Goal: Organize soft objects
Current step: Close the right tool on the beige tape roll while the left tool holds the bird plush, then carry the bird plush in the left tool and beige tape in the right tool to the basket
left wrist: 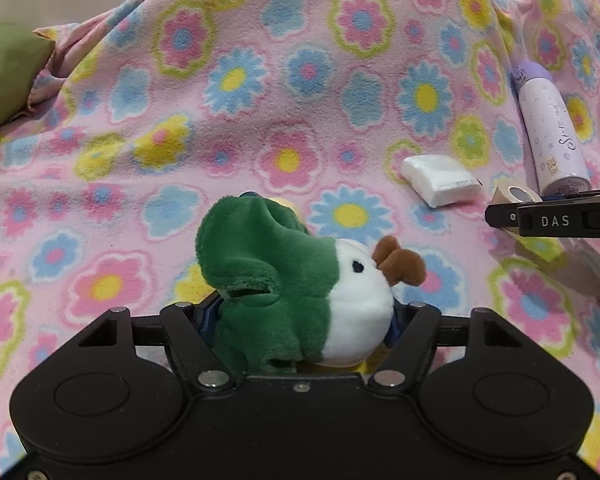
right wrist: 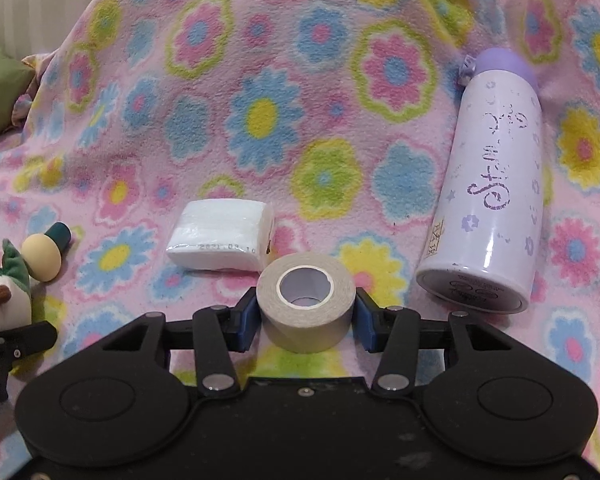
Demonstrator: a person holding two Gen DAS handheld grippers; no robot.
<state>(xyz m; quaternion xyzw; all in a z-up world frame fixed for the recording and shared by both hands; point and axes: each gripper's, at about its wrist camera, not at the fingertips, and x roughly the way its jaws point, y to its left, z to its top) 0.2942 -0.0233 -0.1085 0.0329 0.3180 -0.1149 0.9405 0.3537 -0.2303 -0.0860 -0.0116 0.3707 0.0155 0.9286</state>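
Observation:
A green and white plush toy (left wrist: 284,280) with a brown moustache lies on the flowered blanket (left wrist: 260,100). My left gripper (left wrist: 302,312) is shut on it, its blue pads pressing into both sides. The toy's face (right wrist: 0,292) also shows at the left edge of the right wrist view. My right gripper (right wrist: 306,316) is shut on a beige tape roll (right wrist: 306,304) that stands on the blanket, a blue pad against each side. A white tissue pack (right wrist: 220,240) lies just beyond the roll.
A lilac bottle (right wrist: 488,200) lies on its side to the right of the tape. A small cream and teal peg figure (right wrist: 46,256) rests beside the plush. A green cushion (left wrist: 4,72) sits at the far left. The blanket rises as a backrest behind.

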